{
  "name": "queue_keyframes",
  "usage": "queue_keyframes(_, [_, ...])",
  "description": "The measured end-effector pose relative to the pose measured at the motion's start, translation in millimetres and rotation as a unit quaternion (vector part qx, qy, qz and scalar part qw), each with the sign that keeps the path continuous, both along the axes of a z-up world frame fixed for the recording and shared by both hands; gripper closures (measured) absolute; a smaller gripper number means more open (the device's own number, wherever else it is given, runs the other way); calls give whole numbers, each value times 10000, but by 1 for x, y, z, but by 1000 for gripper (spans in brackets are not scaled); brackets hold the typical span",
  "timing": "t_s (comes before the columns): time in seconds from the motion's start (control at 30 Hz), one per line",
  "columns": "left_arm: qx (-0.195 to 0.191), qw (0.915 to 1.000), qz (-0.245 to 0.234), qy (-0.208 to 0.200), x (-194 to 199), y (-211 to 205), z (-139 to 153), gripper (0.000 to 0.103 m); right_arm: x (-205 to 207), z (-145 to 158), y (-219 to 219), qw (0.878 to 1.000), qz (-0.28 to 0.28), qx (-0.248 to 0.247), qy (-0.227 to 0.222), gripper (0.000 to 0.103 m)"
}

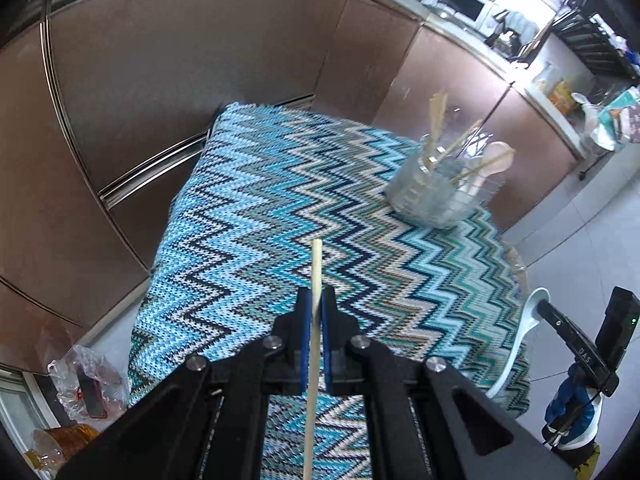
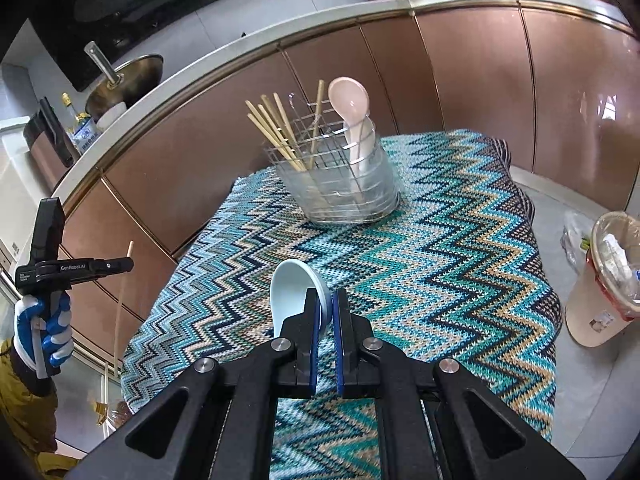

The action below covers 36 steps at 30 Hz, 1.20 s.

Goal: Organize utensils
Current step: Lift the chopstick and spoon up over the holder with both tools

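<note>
Ahead of both tools, the zigzag-knit blue cloth worktop (image 2: 440, 240) carries a clear wire-and-plastic utensil holder (image 2: 340, 188). The right tool (image 2: 326, 312) pinches a pale-blue ceramic spoon (image 2: 292, 292) at its bowl: slippery, breakable. The left tool (image 1: 316, 316) clamps a thin, light, stiff wooden chopstick (image 1: 316, 272) midway

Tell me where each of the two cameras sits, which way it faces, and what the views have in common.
Left wrist: on the left gripper, looking down along its fingers, shut on a chopstick, across the zigzag cloth; the right gripper shows at right.
Right wrist: on the right gripper, shut on a pale blue spoon, facing the utensil holder; the gloved left hand shows at left.
Shared: cloth, holder, pink spoon, brown cabinets.
</note>
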<state>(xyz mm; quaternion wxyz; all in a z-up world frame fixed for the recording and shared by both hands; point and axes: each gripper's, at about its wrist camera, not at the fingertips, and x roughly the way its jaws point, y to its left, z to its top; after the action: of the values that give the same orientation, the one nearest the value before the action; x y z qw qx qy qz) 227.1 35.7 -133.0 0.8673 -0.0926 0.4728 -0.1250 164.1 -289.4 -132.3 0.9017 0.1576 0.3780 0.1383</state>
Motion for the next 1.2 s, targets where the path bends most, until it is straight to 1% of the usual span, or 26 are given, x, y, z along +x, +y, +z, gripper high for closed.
queue_keyframes(0.3, [-289, 9980, -151, -537, -22, -5, 30, 99, -31, 28, 5, 9992, -162, -195, -303, 97])
queue_keyframes(0.4, [-296, 9963, -199, -777, -29, -10, 40, 99, -38, 35, 5, 9986, -201, -304, -374, 97])
queue_keyframes(0.57, [-351, 9908, -225, -1285, -40, -18, 59, 99, -41, 41, 1, 9976, -286, -391, -490, 97])
queue_keyframes(0.63, [-370, 9889, -208, -1427, -41, -21, 65, 99, -41, 44, 3, 9971, -285, -438, -554, 97])
queue_keyframes(0.8, [-424, 9843, -176, -1705, -38, -31, 76, 99, -37, 48, 7, 9957, -242, -549, -711, 97])
queue_keyframes(0.9, [-533, 9817, -182, -1818, -33, -39, 82, 99, -31, 53, 8, 9948, -217, -549, -827, 97])
queue_keyframes(1.1, [-732, 9753, -187, -2074, -13, -62, 96, 99, -12, 75, 13, 9902, -183, -658, -1222, 97])
queue_keyframes(1.2, [-803, 9697, -172, -2301, 1, -76, 108, 99, -2, 89, 16, 9862, -174, -717, -1480, 97])
